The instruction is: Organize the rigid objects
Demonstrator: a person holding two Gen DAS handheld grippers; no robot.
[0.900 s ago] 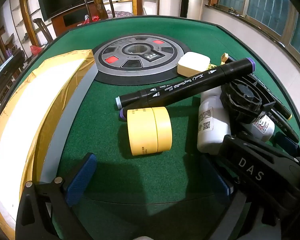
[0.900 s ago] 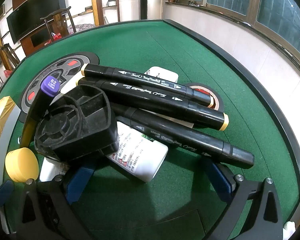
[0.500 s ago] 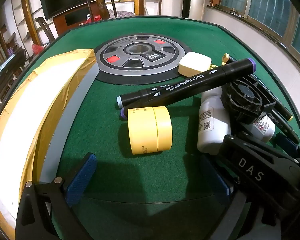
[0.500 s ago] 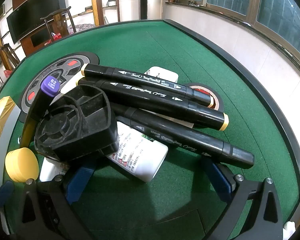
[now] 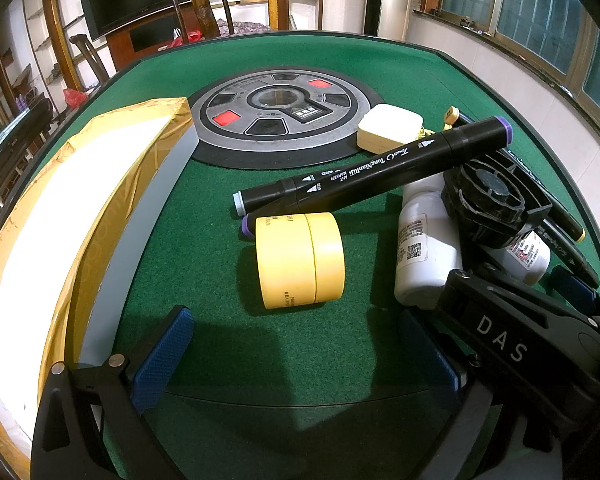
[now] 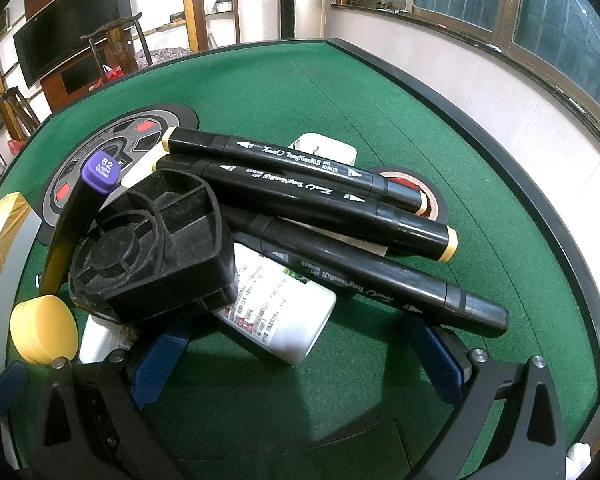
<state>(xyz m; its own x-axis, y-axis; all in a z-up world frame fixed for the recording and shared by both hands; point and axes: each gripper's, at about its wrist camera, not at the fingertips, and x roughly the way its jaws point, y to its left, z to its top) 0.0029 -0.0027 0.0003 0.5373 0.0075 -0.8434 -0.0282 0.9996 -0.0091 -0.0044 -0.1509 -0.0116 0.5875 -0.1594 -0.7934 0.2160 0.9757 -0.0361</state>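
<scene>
Black art markers (image 6: 300, 196) lie heaped over white plastic bottles (image 6: 276, 316) near the green felt table's (image 6: 380, 100) right edge, awaiting sorting, while both the left gripper (image 5: 300, 356) and the right gripper (image 6: 300, 356) hover wide open, empty.

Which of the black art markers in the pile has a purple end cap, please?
The purple-capped marker, labelled 82, leaning over the black plastic piece at the pile's left. The other markers' visible caps are yellowish or dark.

"82 Light Violet" on purple marker cap (image 6: 100, 171), "TongNianRiJi ART MARKER" on black marker (image 6: 292, 159), "DAS" on right gripper (image 5: 504, 340)
</scene>
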